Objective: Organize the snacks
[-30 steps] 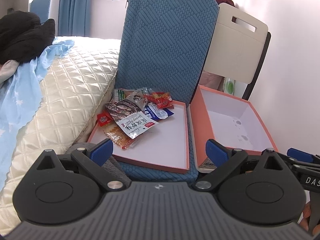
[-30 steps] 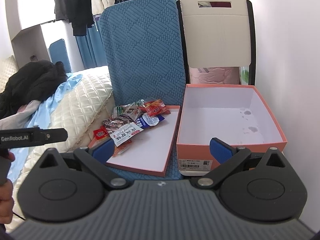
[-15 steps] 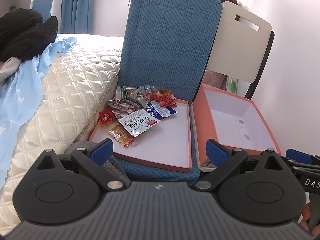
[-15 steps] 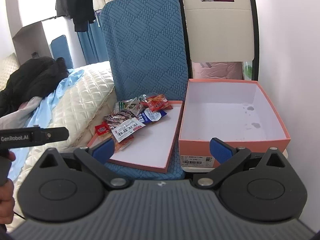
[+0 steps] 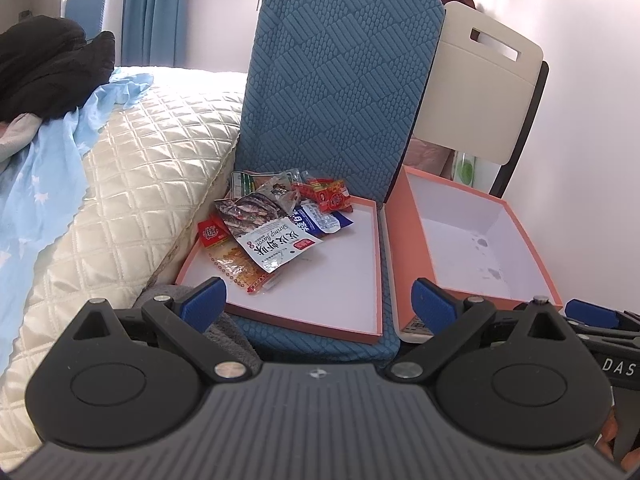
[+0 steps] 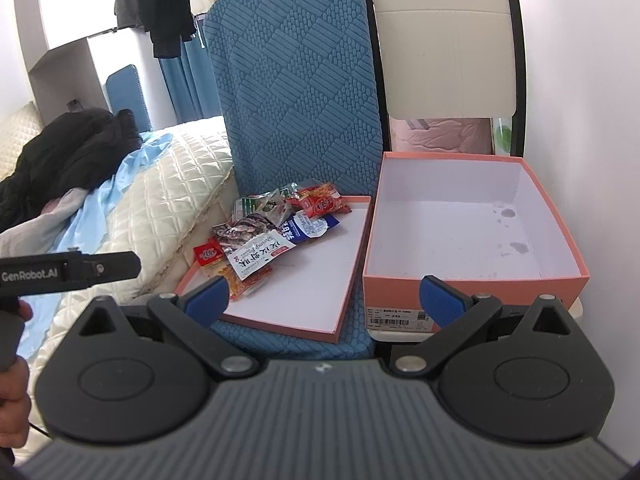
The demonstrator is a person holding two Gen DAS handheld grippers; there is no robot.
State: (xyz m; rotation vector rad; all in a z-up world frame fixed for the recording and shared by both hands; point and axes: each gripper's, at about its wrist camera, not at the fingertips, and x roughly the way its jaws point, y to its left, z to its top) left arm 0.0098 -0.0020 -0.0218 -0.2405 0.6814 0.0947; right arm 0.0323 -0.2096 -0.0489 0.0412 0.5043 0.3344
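A pile of snack packets (image 5: 272,228) lies in the far left corner of a shallow pink box lid (image 5: 340,280) on a blue cushioned seat. The pile also shows in the right wrist view (image 6: 272,236), on the same lid (image 6: 312,280). An empty pink shoebox (image 5: 476,240) stands right of the lid and also shows in the right wrist view (image 6: 460,236). My left gripper (image 5: 318,304) is open and empty, in front of the lid's near edge. My right gripper (image 6: 324,300) is open and empty, in front of the gap between lid and box.
A quilted cream bed (image 5: 120,184) with a blue sheet and dark clothes lies left. The blue seat back (image 5: 336,92) rises behind the lid. A white chair back (image 6: 444,48) stands behind the shoebox. A white wall (image 6: 592,120) is right.
Both grippers have moved forward a little toward the lid and box, which look larger now. Both stay open.
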